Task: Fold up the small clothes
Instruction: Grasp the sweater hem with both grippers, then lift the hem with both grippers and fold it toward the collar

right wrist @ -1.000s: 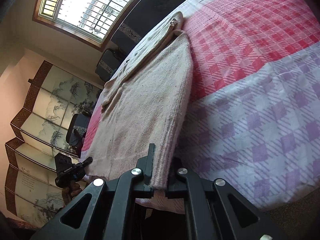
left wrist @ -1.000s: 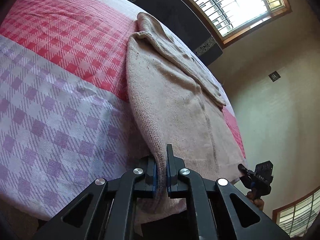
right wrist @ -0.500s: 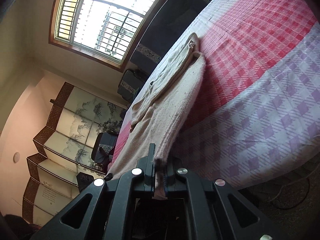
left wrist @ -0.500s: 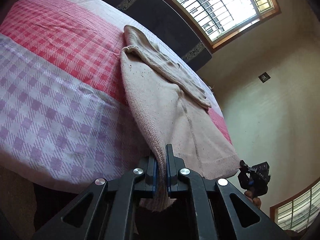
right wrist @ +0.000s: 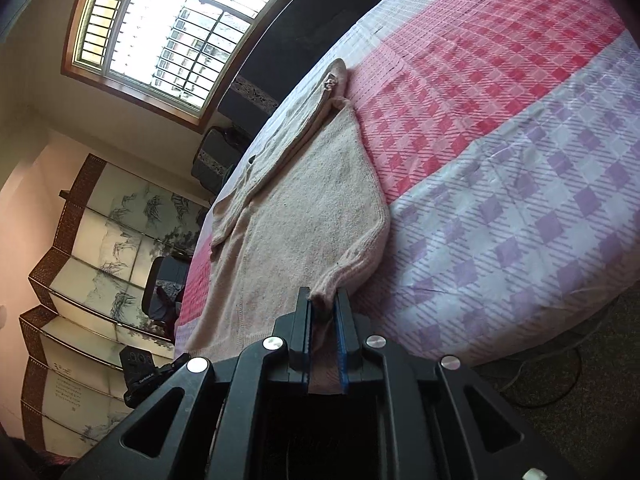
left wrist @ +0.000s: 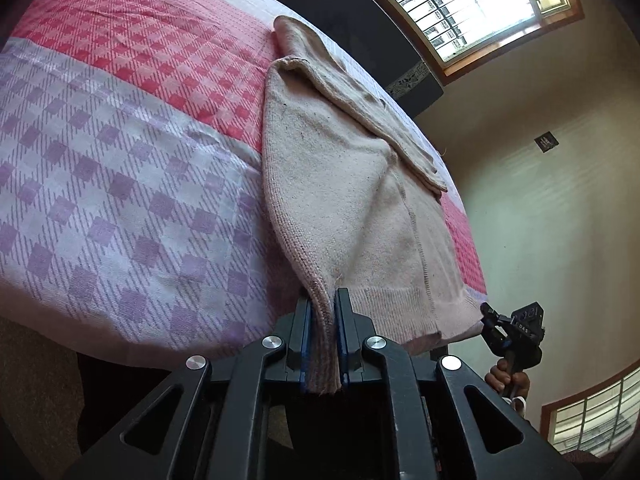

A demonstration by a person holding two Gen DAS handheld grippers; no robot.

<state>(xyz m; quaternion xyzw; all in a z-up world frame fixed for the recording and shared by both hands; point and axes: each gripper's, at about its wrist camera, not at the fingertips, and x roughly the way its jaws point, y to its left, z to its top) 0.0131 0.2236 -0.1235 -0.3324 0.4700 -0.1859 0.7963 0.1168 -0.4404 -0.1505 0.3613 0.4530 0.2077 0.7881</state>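
A beige knit sweater lies on the bed, its sleeves folded across the body, its hem hanging toward the near edge. My left gripper is shut on one bottom corner of the hem. My right gripper is shut on the other bottom corner of the sweater. Each gripper shows in the other's view: the right one at the lower right, the left one at the lower left. The hem is stretched between them.
The bed has a pink and purple checked cover. A dark headboard and a barred window are at the far end. A folding painted screen stands beside the bed. Carpet and a cable lie below.
Both grippers, still gripping the hem corners, dipped down and back off the bed edge half a second ago, then came up toward the bed again; the sweater's lower part now bunches near the fingers.
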